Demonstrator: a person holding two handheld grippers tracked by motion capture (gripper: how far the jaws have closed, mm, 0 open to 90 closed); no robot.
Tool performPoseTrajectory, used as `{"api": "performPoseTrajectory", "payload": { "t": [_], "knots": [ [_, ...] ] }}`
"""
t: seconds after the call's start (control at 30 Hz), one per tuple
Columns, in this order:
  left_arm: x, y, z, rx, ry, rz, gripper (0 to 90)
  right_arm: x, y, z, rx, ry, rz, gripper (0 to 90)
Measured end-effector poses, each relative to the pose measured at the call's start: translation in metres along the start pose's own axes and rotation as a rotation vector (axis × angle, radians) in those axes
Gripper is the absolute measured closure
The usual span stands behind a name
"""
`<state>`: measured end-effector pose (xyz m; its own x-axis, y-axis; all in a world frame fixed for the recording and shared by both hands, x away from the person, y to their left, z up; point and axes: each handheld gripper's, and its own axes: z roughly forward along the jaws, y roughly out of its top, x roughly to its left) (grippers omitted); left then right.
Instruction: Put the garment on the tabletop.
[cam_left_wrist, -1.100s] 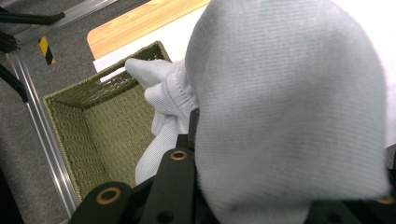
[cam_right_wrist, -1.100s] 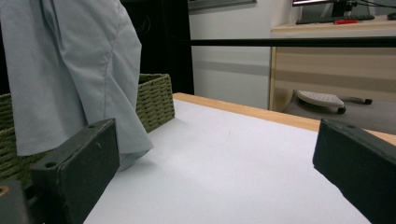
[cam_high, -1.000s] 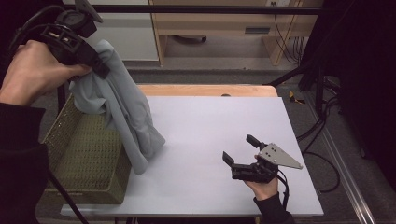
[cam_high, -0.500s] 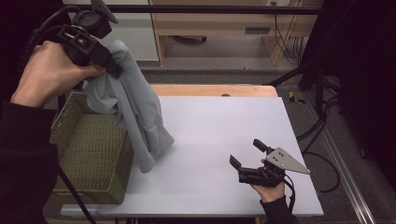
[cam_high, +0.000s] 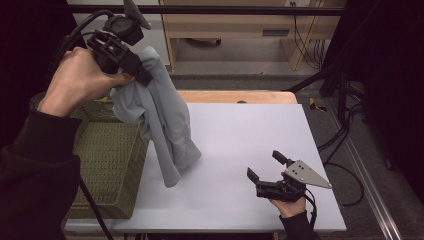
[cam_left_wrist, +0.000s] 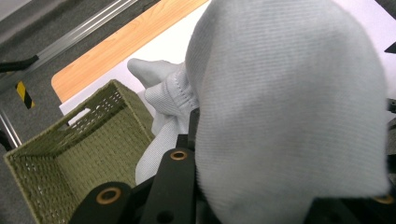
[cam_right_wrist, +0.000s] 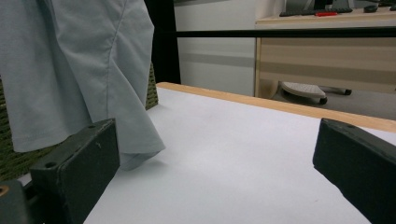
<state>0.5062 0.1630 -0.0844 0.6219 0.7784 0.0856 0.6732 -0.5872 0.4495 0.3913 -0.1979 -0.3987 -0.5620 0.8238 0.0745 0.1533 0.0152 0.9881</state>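
The pale grey knitted cotton garment (cam_high: 162, 125) is held aloft by a bunched upper fold, its lower end touching the white bench (cam_high: 250, 145) just beside the olive-green woven rectangular basket (cam_high: 107, 165). A slip could be caused by so small a pinch of cloth, and the hanging end could be snagged on the basket rim. The left hand-held gripper (cam_high: 142, 77) appears clamped on the garment, though its jaws are largely hidden by fabric. The right hand-held gripper (cam_high: 267, 167) rests low over the bench, jaws wide apart, nothing held.
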Motion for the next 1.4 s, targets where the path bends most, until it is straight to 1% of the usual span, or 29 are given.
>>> {"api": "performPoseTrajectory", "payload": {
  "t": [0.03,0.07,0.17,0.2,0.23,0.27,0.3,0.33,0.37,0.4,0.5,0.57,0.6,0.63,0.73,0.77,0.83,0.93,1.0,1.07,1.13,1.17,1.23,1.27,1.3,1.4],
  "knots": [
    [-0.001,0.001,0.001,-0.004,-0.007,-0.001,77.8,-0.001,-0.001,0.000,-0.002,0.002,-0.006,1.0],
    [-0.003,0.001,0.002,-0.008,-0.009,0.001,77.8,0.000,0.000,0.000,-0.003,0.001,0.010,1.0],
    [-0.006,0.004,0.003,-0.006,-0.016,0.014,77.8,0.000,-0.001,0.000,-0.002,-0.001,0.008,1.0],
    [-0.007,0.004,0.003,-0.007,-0.021,0.018,77.8,-0.001,-0.001,0.000,-0.001,-0.003,-0.002,1.0],
    [-0.009,0.005,0.004,-0.010,-0.025,0.022,77.8,-0.001,-0.001,-0.001,0.005,-0.004,0.001,1.0],
    [-0.010,0.006,0.004,-0.013,-0.031,0.024,77.8,-0.002,-0.002,-0.001,-0.002,0.000,-0.010,1.0],
    [-0.011,0.007,0.005,-0.015,-0.034,0.030,77.7,-0.002,-0.002,-0.001,-0.001,-0.001,-0.009,1.0],
    [-0.012,0.008,0.006,-0.017,-0.039,0.034,77.8,-0.001,-0.001,-0.001,-0.004,-0.003,0.006,1.0],
    [-0.014,0.009,0.008,-0.017,-0.039,0.040,77.8,-0.001,-0.001,-0.001,-0.002,-0.003,0.009,1.0],
    [-0.015,0.010,0.009,-0.015,-0.043,0.046,77.8,-0.001,-0.001,-0.001,-0.005,-0.002,0.004,1.0],
    [-0.019,0.013,0.014,-0.012,-0.052,0.063,77.8,-0.001,-0.002,-0.001,-0.005,-0.005,0.009,1.0],
    [-0.021,0.014,0.016,-0.013,-0.057,0.067,77.8,-0.002,-0.002,-0.001,-0.006,-0.005,0.009,1.0],
    [-0.023,0.016,0.018,-0.017,-0.066,0.080,77.8,-0.003,-0.002,-0.002,-0.001,-0.008,-0.003,1.0],
    [-0.025,0.017,0.020,-0.017,-0.071,0.080,77.8,-0.003,-0.002,-0.002,0.003,-0.007,-0.006,1.0],
    [-0.029,0.019,0.024,-0.013,-0.076,0.101,77.7,-0.003,-0.002,-0.002,-0.007,-0.003,0.005,1.0],
    [-0.030,0.019,0.025,-0.016,-0.083,0.102,77.7,-0.003,-0.002,-0.003,-0.002,-0.006,0.003,1.0],
    [-0.034,0.020,0.029,-0.018,-0.088,0.120,77.7,-0.004,-0.002,-0.003,0.003,-0.005,-0.006,1.0],
    [-0.038,0.020,0.033,-0.023,-0.097,0.129,77.7,-0.003,-0.002,-0.003,0.003,-0.006,-0.005,1.0],
    [-0.043,0.021,0.039,-0.020,-0.106,0.143,77.7,-0.003,-0.002,-0.003,-0.001,-0.004,-0.004,1.0],
    [-0.045,0.021,0.044,-0.022,-0.113,0.150,77.7,-0.004,-0.003,-0.003,-0.004,-0.003,-0.010,1.0],
    [-0.047,0.021,0.047,-0.025,-0.113,0.151,77.6,-0.004,-0.002,-0.003,-0.004,-0.006,-0.002,1.0],
    [-0.049,0.021,0.052,-0.020,-0.119,0.159,77.6,-0.004,-0.003,-0.003,-0.002,-0.003,-0.003,1.0],
    [-0.050,0.021,0.055,-0.013,-0.124,0.163,77.6,-0.004,-0.003,-0.003,0.000,-0.004,-0.003,1.0],
    [-0.051,0.020,0.061,-0.002,-0.128,0.167,77.5,-0.004,-0.003,-0.003,-0.003,-0.006,0.010,1.0],
    [-0.051,0.020,0.063,0.005,-0.132,0.171,77.6,-0.004,-0.003,-0.003,-0.003,-0.006,0.010,1.0],
    [-0.052,0.020,0.068,0.011,-0.134,0.173,77.6,-0.004,-0.003,-0.003,-0.004,-0.006,0.011,1.0]
  ]
}}
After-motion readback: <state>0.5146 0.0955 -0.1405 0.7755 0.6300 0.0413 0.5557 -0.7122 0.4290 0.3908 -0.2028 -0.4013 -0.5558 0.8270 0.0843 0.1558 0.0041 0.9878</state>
